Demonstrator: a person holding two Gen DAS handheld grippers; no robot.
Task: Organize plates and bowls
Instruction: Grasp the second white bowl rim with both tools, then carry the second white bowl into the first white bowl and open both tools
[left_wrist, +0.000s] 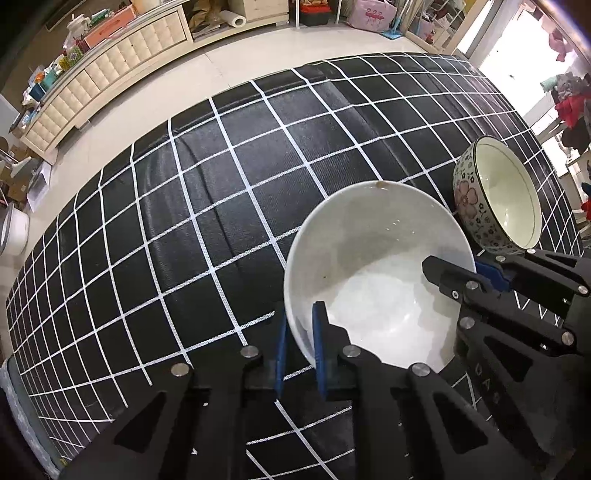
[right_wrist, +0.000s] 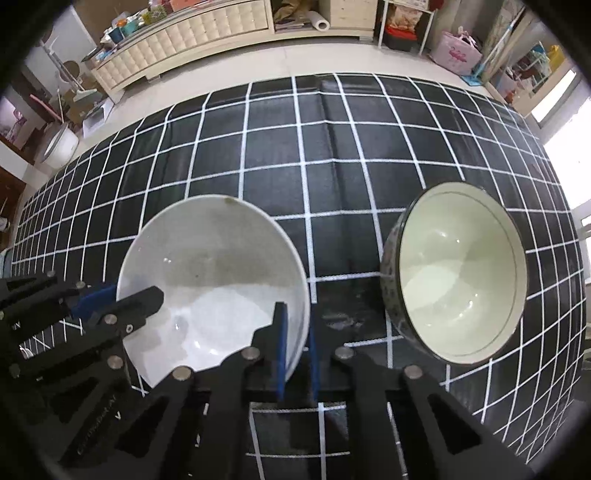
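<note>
A plain white bowl (left_wrist: 376, 266) sits on the black checked cloth; it also shows in the right wrist view (right_wrist: 214, 280). My left gripper (left_wrist: 300, 350) is shut on its near-left rim, one blue pad inside, one outside. My right gripper (right_wrist: 297, 354) is shut on its opposite rim; in the left wrist view the right gripper (left_wrist: 476, 275) shows at the bowl's right edge. A floral bowl with a cream inside (right_wrist: 461, 280) stands just right of the white bowl, also in the left wrist view (left_wrist: 495, 195), touched by neither gripper.
The black cloth with white grid lines (left_wrist: 221, 206) covers the table. Beyond its far edge lie a pale floor and a long cream cabinet (right_wrist: 184, 40) with clutter on top. Bags and shelves stand at the back right.
</note>
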